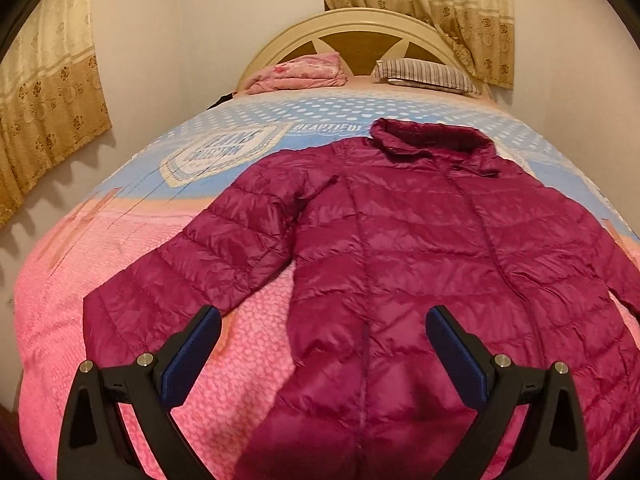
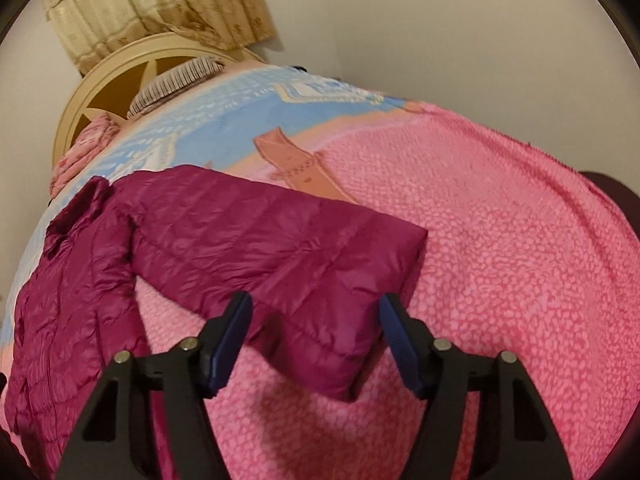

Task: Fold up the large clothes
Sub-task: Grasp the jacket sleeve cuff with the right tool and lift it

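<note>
The jacket [image 1: 400,248] is spread flat on the bed [image 1: 100,280], collar far. Its right sleeve [image 2: 280,248] lies crosswise just ahead of the right claw [image 2: 316,312], released, cuff between the jaws. The left claw [image 1: 324,328] is released over the hem.

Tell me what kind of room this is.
Most likely a home bedroom: a bed with a curved headboard, a striped pillow and a pink and blue bedspread, with patterned curtains on the wall. A magenta puffer jacket lies spread on the bed.
</note>
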### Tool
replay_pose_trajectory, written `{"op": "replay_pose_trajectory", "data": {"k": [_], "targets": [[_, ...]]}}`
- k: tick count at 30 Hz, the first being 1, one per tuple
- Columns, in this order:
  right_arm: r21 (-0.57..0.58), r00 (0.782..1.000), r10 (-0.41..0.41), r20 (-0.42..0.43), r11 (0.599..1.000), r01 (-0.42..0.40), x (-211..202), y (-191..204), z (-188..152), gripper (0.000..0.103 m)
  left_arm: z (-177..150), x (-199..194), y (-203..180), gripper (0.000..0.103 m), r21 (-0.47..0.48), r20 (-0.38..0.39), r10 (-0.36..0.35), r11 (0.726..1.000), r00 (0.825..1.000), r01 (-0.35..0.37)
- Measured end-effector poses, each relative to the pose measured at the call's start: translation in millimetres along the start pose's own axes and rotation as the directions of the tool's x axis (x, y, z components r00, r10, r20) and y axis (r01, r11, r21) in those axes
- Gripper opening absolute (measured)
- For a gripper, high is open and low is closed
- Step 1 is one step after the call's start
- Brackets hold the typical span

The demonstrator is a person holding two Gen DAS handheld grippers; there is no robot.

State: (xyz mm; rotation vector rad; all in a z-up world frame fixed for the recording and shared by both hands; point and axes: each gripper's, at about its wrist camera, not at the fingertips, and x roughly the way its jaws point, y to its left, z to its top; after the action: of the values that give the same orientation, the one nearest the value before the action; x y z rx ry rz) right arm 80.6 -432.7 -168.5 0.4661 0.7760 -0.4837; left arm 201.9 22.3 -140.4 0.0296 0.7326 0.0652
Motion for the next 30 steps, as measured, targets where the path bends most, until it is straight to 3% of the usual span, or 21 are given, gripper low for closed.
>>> {"op": "replay_pose_trajectory", "data": {"k": [4,9,13,19,24,30], "targets": [[-0.016,0.999,0.009,-0.047,1.0,-0.01,16.1,1.2,3.3,0.054,3.4,5.2,6.6,0.102,0.01,0.002,0.023,1.0,1.0,-0.023],[-0.061,0.996,0.035,-0.086,0.997,-0.04,24.2,2.4,7.9,0.022,4.5,14.2,23.5,0.102,0.011,-0.028,0.048,0.999,0.998,-0.048],[-0.134,0.997,0.035,-0.066,0.99,-0.044,16.0,13.7,16.3,0.017,7.4,14.5,34.4,0.102,0.009,-0.038,0.058,0.998,0.998,-0.058],[-0.282,0.999,0.032,0.041,0.959,-0.019,-13.7,51.0,41.9,0.014,21.7,14.1,48.3,0.102,-0.004,-0.034,0.086,0.996,0.996,-0.086],[-0.44,0.989,0.05,0.139,0.898,0.016,-36.6,105.3,59.3,0.013,34.7,16.6,55.5,0.102,-0.011,-0.022,0.109,0.994,0.994,-0.109],[-0.583,0.975,0.111,0.191,0.812,0.022,-41.6,178.3,59.6,0.012,47.0,19.8,63.7,0.102,-0.021,-0.011,0.116,0.993,0.993,-0.116]]}}
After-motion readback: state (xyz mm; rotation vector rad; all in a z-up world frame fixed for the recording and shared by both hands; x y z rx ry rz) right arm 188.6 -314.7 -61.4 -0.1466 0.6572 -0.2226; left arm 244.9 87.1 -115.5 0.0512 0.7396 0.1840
